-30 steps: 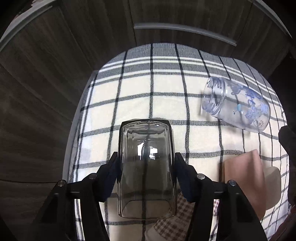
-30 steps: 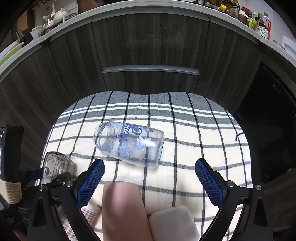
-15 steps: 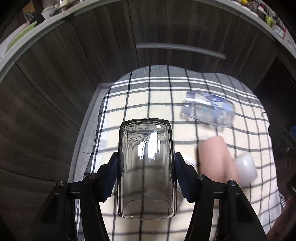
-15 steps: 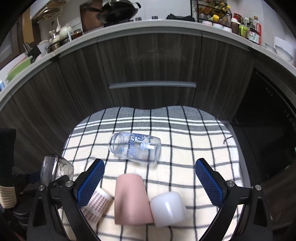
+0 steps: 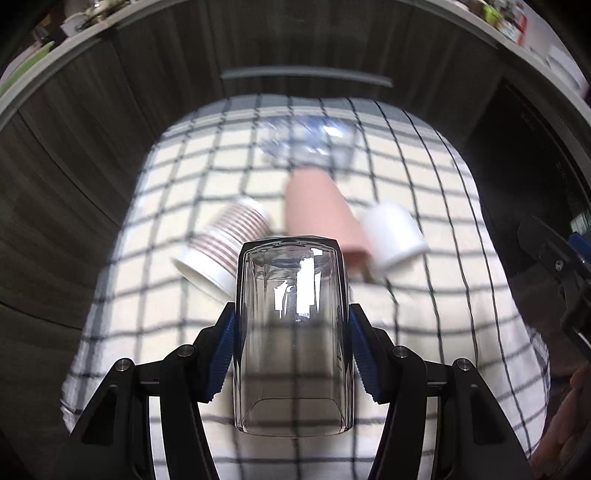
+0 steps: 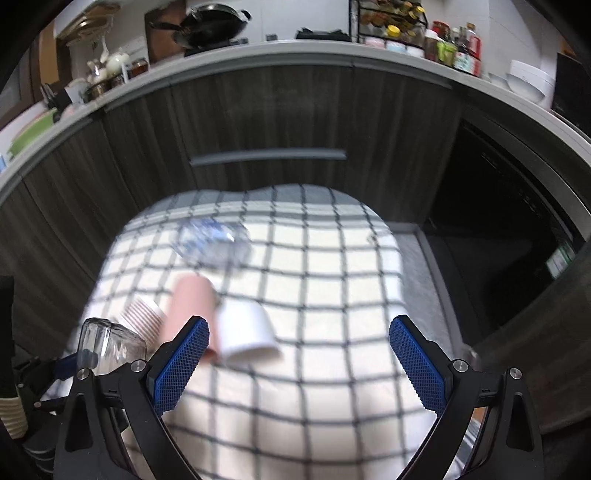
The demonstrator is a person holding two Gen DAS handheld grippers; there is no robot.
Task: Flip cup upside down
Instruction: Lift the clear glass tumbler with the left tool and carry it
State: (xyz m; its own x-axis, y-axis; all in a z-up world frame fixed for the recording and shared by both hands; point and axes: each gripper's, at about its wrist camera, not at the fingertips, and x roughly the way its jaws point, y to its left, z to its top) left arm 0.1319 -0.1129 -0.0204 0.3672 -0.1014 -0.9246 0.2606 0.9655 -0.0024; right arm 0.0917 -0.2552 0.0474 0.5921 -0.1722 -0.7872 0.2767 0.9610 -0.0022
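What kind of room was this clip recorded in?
Most likely a home kitchen. A wok sits on the counter above dark wood-grain cabinets, with a rack of jars and sauce bottles to the right. The work itself happens on a low surface under a checked cloth.

Your views are dim indoors with heavy fisheye bending and black corners. Motion blur smears the checked cloth [image 5: 424, 295] and lying cups; the clear glass [image 5: 291, 325] stays sharp, showing white glare patches.
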